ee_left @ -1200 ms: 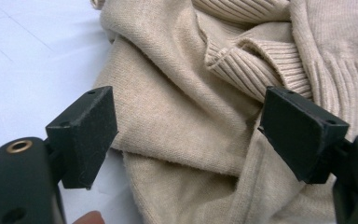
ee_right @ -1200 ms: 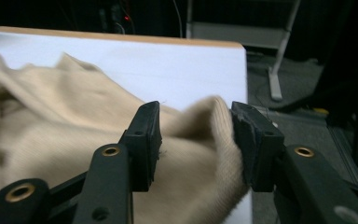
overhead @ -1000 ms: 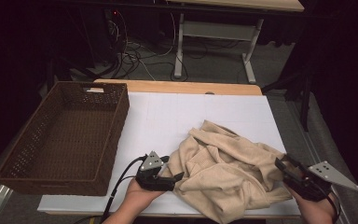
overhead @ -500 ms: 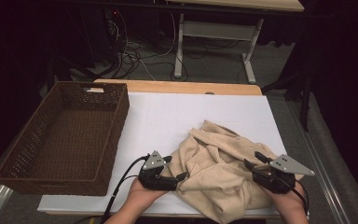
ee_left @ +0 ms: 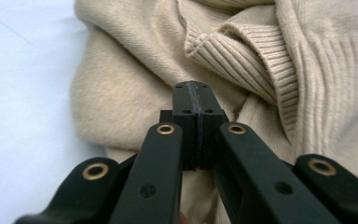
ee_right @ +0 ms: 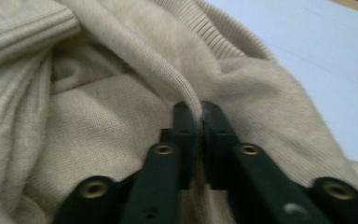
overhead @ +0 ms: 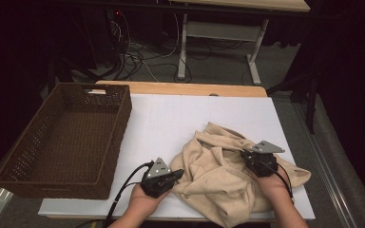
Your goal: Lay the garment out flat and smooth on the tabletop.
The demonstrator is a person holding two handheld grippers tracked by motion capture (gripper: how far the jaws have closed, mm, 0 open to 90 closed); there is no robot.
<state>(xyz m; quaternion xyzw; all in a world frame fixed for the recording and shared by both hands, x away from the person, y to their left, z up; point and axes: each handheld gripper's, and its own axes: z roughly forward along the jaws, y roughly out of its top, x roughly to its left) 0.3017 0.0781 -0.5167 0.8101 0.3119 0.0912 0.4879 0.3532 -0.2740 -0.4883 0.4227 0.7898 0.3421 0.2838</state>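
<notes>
Now, line by line:
Sweater: a beige knit sweater [overhead: 223, 183] lies crumpled on the near right part of the white table [overhead: 171, 118], bunched in soft folds, one part trailing toward the right edge.
Sweater close up: the left gripper view shows a ribbed band [ee_left: 242, 60] curling across the plain knit; the right gripper view shows a raised fold [ee_right: 168, 70] running down to the jaw tips.
Right gripper: the right gripper [overhead: 247, 156] sits on top of the sweater's right half, held by the person's right hand [overhead: 271, 183]. Its jaws have just been closing, and in its own view [ee_right: 199, 112] a ridge of the knit is pinched between the tips, so it is clenched on the cloth.
Left gripper: the left gripper [overhead: 179, 172] rests at the sweater's left edge, in the person's left hand [overhead: 142, 202]. Its jaws have just been closing too; in its own view [ee_left: 193, 88] the two pads meet face to face just over the knit, with no clear cloth between them, so it is clenched.
Cables: a black cable [overhead: 123, 190] trails from the left gripper toward the table's near edge.
Basket: a brown wicker basket [overhead: 107, 142] stands on the left of the table, well apart from the sweater.
Beyond the table: a tangle of cords [overhead: 138, 54] on the floor and the legs of another desk [overhead: 218, 33].
</notes>
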